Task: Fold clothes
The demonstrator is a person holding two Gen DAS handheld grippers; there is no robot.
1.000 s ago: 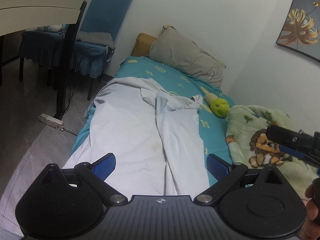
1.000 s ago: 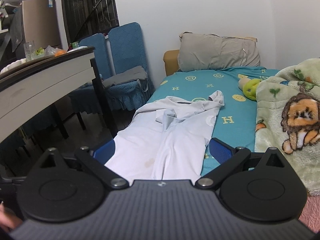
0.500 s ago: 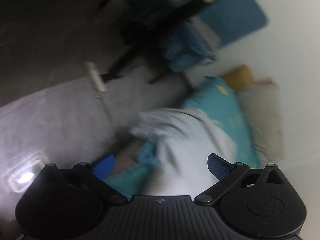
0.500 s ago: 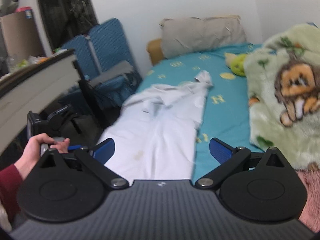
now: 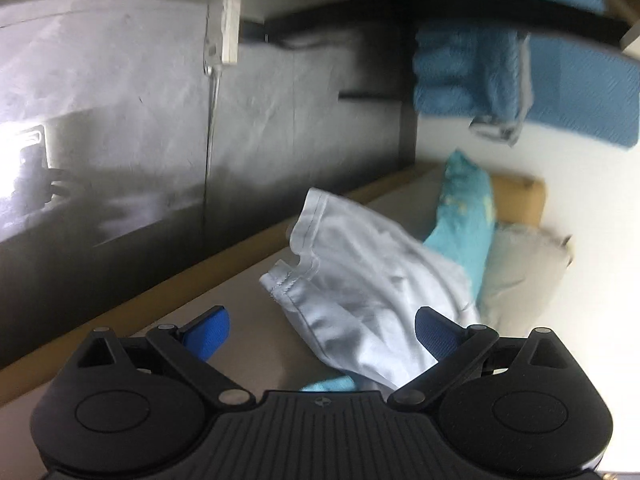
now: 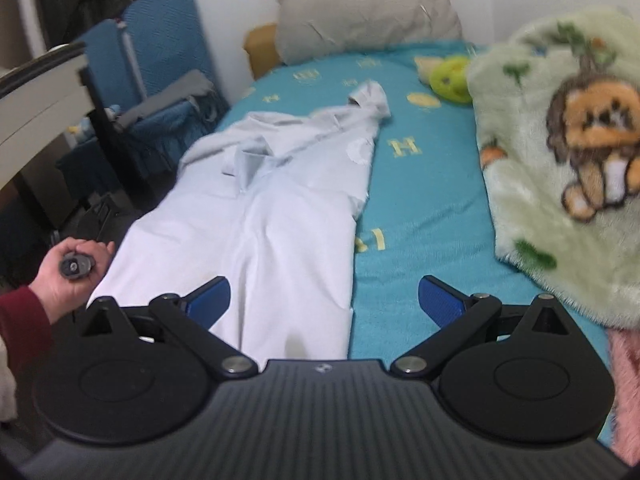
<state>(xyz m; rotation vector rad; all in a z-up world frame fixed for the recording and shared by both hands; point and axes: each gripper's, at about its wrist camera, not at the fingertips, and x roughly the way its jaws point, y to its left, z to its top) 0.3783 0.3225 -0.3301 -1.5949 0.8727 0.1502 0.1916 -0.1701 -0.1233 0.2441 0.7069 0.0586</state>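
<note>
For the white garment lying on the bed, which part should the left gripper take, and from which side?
Probably the hemmed edge of the white garment that hangs over the side of the bed. The left gripper is open and rolled sideways, facing that edge from the floor side. The stitched hem stands free of the mattress, so one finger could pass behind it. The rest lies flat.

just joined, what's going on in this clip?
A person with a handheld gripper in each hand is setting up to fold a white garment spread lengthwise on the bed. Both grippers are open and hold nothing. The right gripper points along the garment from its near end. The left gripper is rolled sideways beside the bed, aimed at the garment's edge hanging over the side. The left hand shows at the bedside in a red sleeve. No fold made yet.
</note>
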